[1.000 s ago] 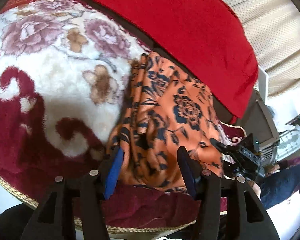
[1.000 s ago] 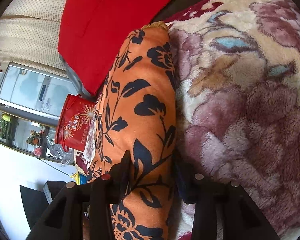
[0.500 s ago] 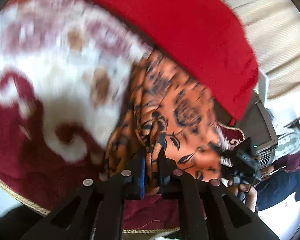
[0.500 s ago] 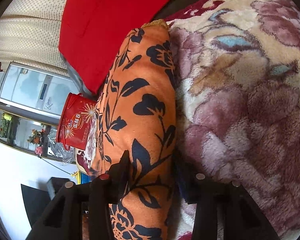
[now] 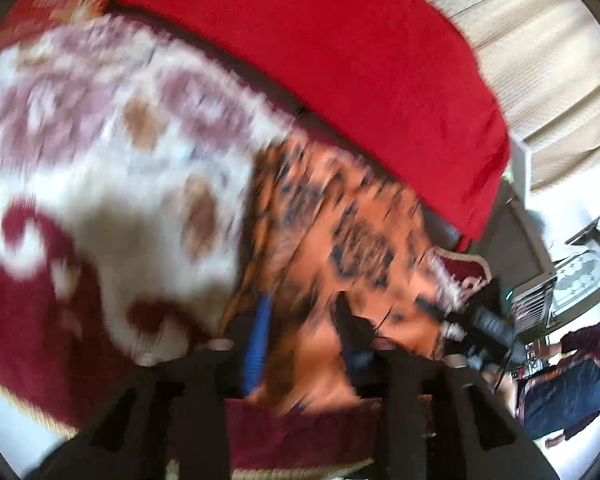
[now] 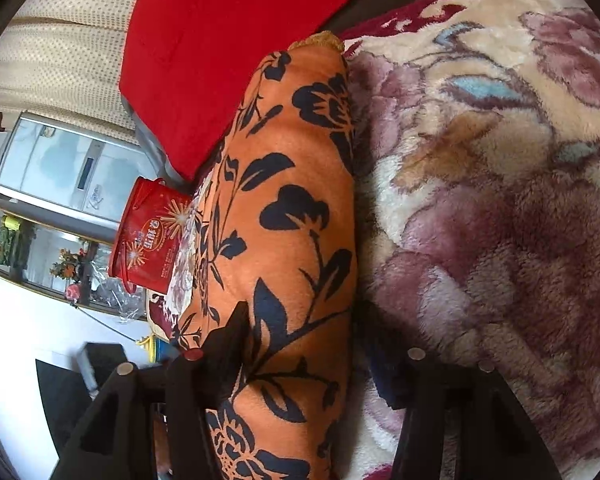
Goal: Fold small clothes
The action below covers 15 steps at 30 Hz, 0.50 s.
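I am looking down along both grippers at a plush floral blanket in cream, mauve and deep red (image 6: 500, 200) that is covering the whole work surface, with a plain red fabric cushion (image 6: 220, 40) lying along its far edge. Lying on the blanket is the garment I am folding, a small orange fleece piece printed with black flowers (image 6: 292, 220), already gathered into a long, narrow bundle.

Its long axis is running straight away from the right gripper (image 6: 300, 360), from between the fingers out toward the red cushion, so this gripper is sitting at the near end of the bundle. The left gripper (image 5: 300, 332) is meeting the same cloth at another edge (its view is heavily blurred), with the bulk of the fabric lying ahead and to the right of it.

The right jaws have just been opening; they are standing about half apart with the bundle between them, the left finger against the cloth, the right finger (image 6: 384, 376) apart from it, so I judge nothing is clamped. The left jaws have just been opening too, with orange cloth bunching between the blue pad (image 5: 258, 344) and its partner; whether they are pinching it I cannot tell.
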### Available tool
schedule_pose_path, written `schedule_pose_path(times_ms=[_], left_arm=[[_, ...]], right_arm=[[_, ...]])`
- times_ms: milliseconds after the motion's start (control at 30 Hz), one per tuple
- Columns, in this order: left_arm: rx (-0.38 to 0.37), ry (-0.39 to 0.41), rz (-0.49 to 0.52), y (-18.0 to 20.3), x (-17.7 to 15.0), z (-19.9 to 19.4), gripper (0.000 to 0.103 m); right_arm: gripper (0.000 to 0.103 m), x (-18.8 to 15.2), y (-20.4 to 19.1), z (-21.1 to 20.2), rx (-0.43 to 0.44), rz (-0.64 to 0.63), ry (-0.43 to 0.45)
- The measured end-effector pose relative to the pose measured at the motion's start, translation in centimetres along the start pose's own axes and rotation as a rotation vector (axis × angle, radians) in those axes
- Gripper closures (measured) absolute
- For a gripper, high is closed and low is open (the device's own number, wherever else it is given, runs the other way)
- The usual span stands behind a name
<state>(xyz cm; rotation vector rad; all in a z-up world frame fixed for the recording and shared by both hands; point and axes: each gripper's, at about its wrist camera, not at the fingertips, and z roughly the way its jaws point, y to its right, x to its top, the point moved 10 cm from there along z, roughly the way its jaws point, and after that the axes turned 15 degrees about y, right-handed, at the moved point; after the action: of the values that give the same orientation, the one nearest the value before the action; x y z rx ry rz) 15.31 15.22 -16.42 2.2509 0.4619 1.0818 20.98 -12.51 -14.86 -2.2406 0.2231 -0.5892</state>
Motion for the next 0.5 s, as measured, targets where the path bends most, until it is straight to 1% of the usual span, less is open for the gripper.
schedule_pose_path(times_ms=[33, 67, 100, 133, 167, 200, 233, 267, 333, 367, 400, 433, 467, 500], left_arm=[[-0.002, 0.011, 0.011, 0.3, 1.1, 0.4, 0.061], [-0.008, -0.001, 0.012, 0.4, 1.5, 1.6, 0.062], [-0.016, -0.031, 0.000, 0.3, 1.6, 2.8, 0.062], [-0.017, -0.079, -0.006, -0.1, 1.4, 4.4, 0.063], [-0.005, -0.113, -0.002, -0.5, 1.1, 5.5, 0.086], [0.050, -0.169, -0.001, -1.9, 0.2, 6.9, 0.096], [0.050, -0.184, -0.022, -2.2, 0.1, 7.4, 0.096], [0.033, -0.181, -0.047, -2.6, 0.1, 7.5, 0.096], [0.019, -0.138, -0.054, -2.6, 1.0, 6.8, 0.096], [0.019, -0.102, -0.044, -2.2, 1.9, 6.3, 0.096], [0.020, -0.083, -0.037, -2.1, 2.4, 6.3, 0.092], [-0.009, -0.075, -0.029, -1.3, 3.2, 6.3, 0.087], [-0.045, -0.070, -0.024, -0.5, 4.0, 6.7, 0.071], [-0.045, -0.057, -0.019, -0.3, 4.6, 7.4, 0.060]], right_arm=[[0.046, -0.1, 0.0, 0.0, 0.001, -0.001, 0.000], [0.046, -0.1, -0.1, -0.1, 0.002, -0.003, -0.002], [0.046, -0.1, -0.1, -0.1, 0.003, -0.004, -0.003], [0.046, -0.1, -0.1, -0.1, 0.005, -0.003, -0.005], [0.046, -0.1, -0.1, -0.1, 0.008, -0.002, -0.007], [0.046, -0.1, -0.1, -0.1, 0.010, -0.003, -0.009], [0.046, -0.1, -0.1, -0.1, 0.013, -0.006, -0.013], [0.046, -0.1, -0.1, -0.1, 0.016, -0.007, -0.017], [0.046, 0.0, -0.1, 0.0, 0.020, -0.011, -0.022], [0.046, 0.1, 0.0, 0.0, 0.022, -0.012, -0.023], [0.046, 0.1, 0.0, 0.0, 0.024, -0.011, -0.025], [0.046, 0.2, 0.0, 0.0, 0.027, -0.008, -0.029], [0.046, 0.2, 0.0, 0.0, 0.028, -0.008, -0.030], [0.046, 0.2, 0.0, 0.0, 0.028, -0.008, -0.031]])
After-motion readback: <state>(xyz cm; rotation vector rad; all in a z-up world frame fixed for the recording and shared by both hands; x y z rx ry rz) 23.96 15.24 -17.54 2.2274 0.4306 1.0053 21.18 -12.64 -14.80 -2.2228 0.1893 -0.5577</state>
